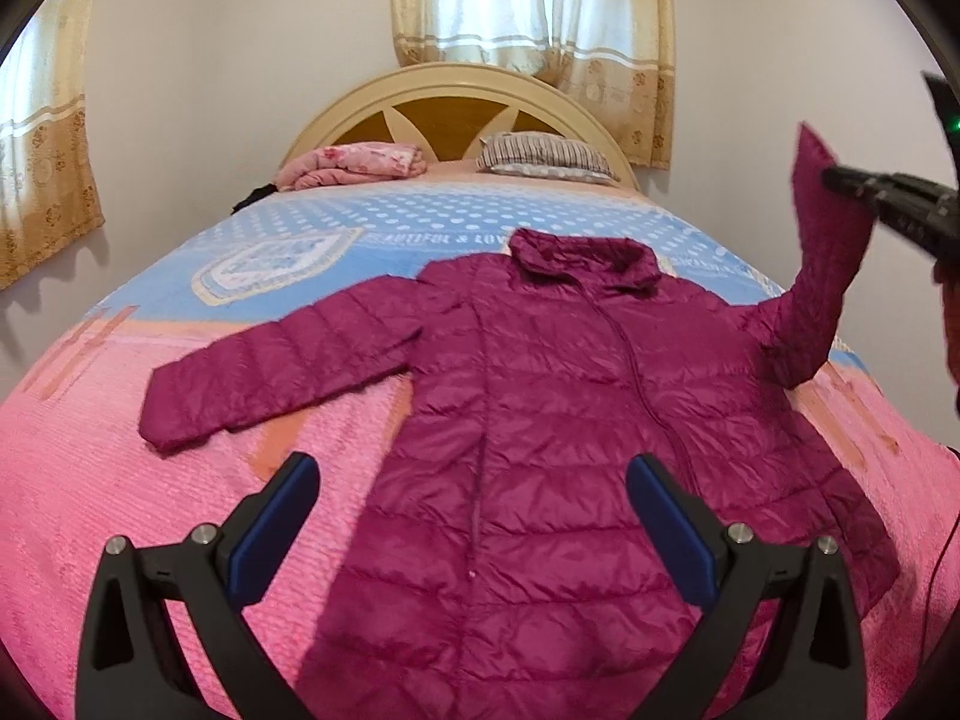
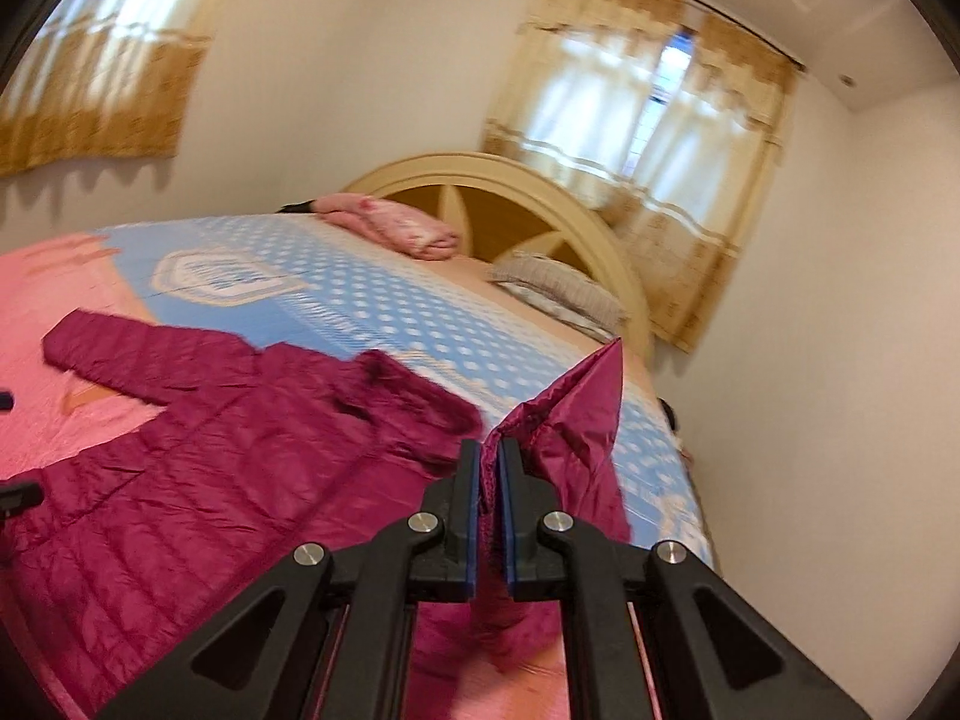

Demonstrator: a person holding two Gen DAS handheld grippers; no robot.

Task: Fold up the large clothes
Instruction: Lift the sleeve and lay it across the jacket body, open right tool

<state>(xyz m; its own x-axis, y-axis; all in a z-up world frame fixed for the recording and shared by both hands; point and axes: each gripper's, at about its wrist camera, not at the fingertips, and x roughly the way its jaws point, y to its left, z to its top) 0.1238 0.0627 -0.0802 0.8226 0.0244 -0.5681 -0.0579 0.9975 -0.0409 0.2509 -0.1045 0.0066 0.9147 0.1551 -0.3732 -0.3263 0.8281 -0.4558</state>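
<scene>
Filling the whole lower half of the left wrist view is the bed (image 1: 90,510), its pink-and-blue spread (image 1: 372,222) running up toward twelve o'clock, where the arched headboard (image 1: 456,96) stands under pale gold curtains (image 1: 528,12). Spread flat on that cover lies the magenta quilted jacket (image 1: 540,450), front up, collar toward twelve o'clock and hem toward six, dead centre on the pink part of the spread. One sleeve (image 1: 258,372) lies flat out toward nine o'clock, and the other sleeve (image 1: 822,264) rises off the bed at two o'clock, its cuff up in the air! Up by the headboard, a folded pink blanket (image 1: 354,165) sits at eleven o'clock and a striped pillow (image 1: 546,159) just beside it at one o'clock. Now the right gripper (image 2: 489,450): its jaws are clamped tight on the cuff of that lifted sleeve, magenta fabric pinched between the blue pads and spilling out past them on the far side. And the left gripper (image 1: 474,468) hangs above the jacket's lower body at six o'clock, jaws spread wide, with nothing at all between the blue pads (image 1: 282,516).
</scene>
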